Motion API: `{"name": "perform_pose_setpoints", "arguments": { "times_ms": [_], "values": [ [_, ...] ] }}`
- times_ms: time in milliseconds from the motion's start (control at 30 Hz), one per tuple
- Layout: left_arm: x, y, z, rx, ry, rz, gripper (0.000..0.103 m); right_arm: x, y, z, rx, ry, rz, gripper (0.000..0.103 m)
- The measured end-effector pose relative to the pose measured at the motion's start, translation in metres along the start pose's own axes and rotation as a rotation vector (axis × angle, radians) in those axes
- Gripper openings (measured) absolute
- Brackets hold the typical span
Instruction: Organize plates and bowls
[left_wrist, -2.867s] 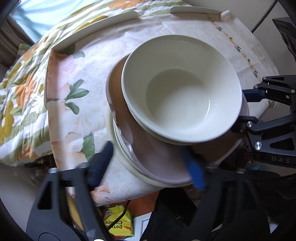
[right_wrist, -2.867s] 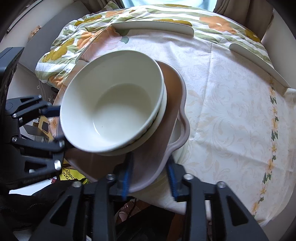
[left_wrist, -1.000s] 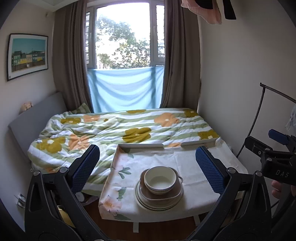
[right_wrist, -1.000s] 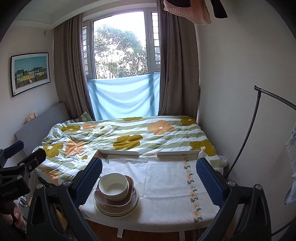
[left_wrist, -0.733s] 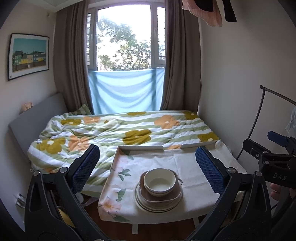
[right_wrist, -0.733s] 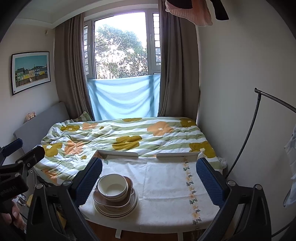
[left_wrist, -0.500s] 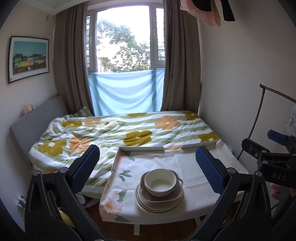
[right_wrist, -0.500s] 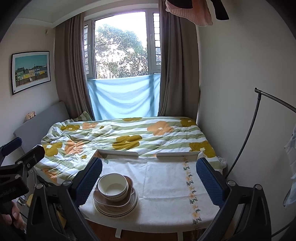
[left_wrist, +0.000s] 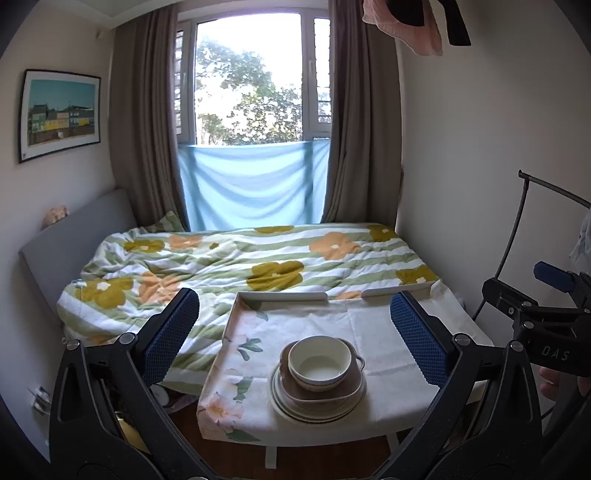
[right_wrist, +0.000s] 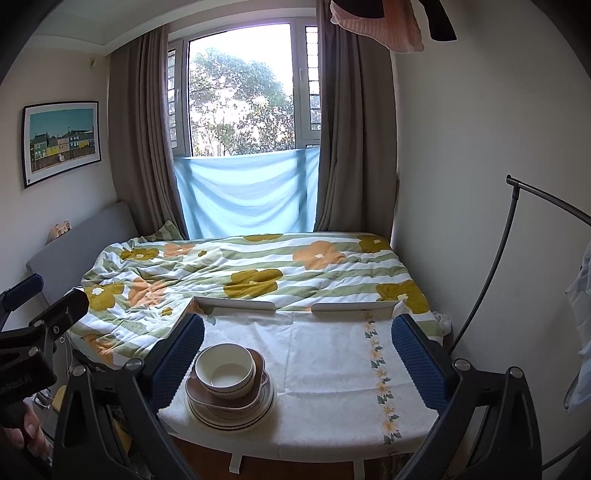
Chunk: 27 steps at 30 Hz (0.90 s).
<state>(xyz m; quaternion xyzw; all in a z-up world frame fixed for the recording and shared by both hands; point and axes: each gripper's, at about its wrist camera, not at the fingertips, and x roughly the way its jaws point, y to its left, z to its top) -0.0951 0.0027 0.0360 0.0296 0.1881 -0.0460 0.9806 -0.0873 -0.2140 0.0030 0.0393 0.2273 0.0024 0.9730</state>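
Note:
A white bowl (left_wrist: 319, 362) sits on a brown handled dish (left_wrist: 347, 386), which rests on a stack of cream plates (left_wrist: 317, 412), near the table's front edge. The same stack shows in the right wrist view, with the bowl (right_wrist: 225, 369), the brown dish (right_wrist: 255, 397) and the plates (right_wrist: 236, 417) at the table's front left. My left gripper (left_wrist: 295, 332) is open and empty, held well back from the table. My right gripper (right_wrist: 297, 350) is open and empty, also well back.
A small table with a floral cloth (left_wrist: 373, 328) and raised white back rails (right_wrist: 236, 305) stands against a bed with a flowered quilt (left_wrist: 236, 262). A black rack pole (right_wrist: 495, 258) curves at the right. Walls close in on both sides.
Since 2.9 s ago both grippers have let go of the stack and pulled far back from the table. Over the last second the views barely shift.

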Motion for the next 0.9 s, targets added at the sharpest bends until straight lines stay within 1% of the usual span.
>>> {"name": "perform_pose_setpoints", "arguments": {
  "times_ms": [333, 533, 633, 733, 900],
  "values": [
    [-0.001, 0.003, 0.0, -0.001, -0.004, 0.005, 0.103, 0.0, -0.001, 0.0, 0.0, 0.0, 0.002, 0.101],
    [-0.005, 0.005, 0.001, 0.011, -0.036, 0.031, 0.103, -0.001, -0.001, -0.001, 0.0, -0.002, 0.003, 0.101],
    [-0.006, 0.005, 0.001, 0.025, -0.051, 0.055, 0.103, -0.001, -0.001, 0.0, 0.001, -0.001, 0.005, 0.101],
    [-0.004, 0.005, 0.001, 0.033, -0.048, 0.086, 0.103, -0.001, 0.001, 0.001, 0.002, 0.002, 0.007, 0.101],
    [0.008, 0.009, 0.004, 0.038, -0.047, 0.077, 0.103, 0.006, 0.006, 0.006, 0.009, 0.015, 0.008, 0.101]
  ]
}}
